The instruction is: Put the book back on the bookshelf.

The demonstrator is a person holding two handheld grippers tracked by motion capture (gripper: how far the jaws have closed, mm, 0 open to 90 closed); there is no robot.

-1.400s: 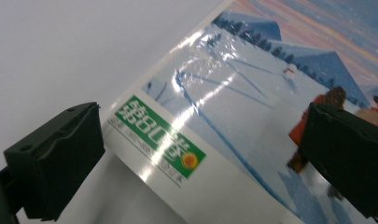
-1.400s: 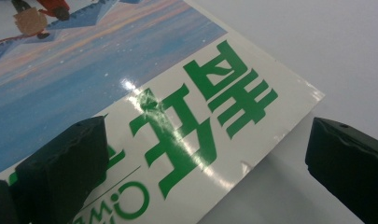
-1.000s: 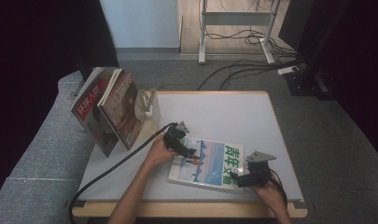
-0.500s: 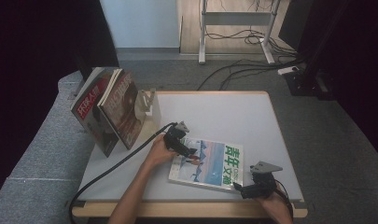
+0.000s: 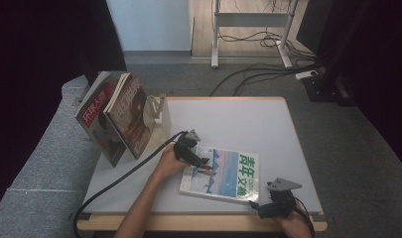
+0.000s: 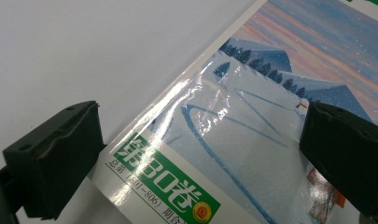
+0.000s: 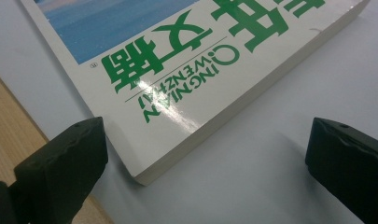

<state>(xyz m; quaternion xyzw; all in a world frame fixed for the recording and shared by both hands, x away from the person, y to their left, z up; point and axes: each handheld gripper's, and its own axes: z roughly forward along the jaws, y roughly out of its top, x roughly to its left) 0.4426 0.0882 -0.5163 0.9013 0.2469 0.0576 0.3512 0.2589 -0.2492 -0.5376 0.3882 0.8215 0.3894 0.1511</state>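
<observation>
Work on the magazine [image 5: 221, 171] looks barely begun to us: it lies flat and shut on the table [image 5: 248, 124], near the front edge, and neither tool has hold of it. We have our right tool [image 5: 260, 209] nearest, jaws apart and aimed at the near corner, while our left tool [image 5: 201, 161] rests over the far left corner, jaws apart across the cover. Gripping, lifting and probably standing it beside the magazines [image 5: 114, 116] leaning at the far left all remain.

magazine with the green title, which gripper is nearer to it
Left. The left gripper is over the magazine cover, jaws open astride its edge. The right gripper sits just off its near corner, open.
</observation>
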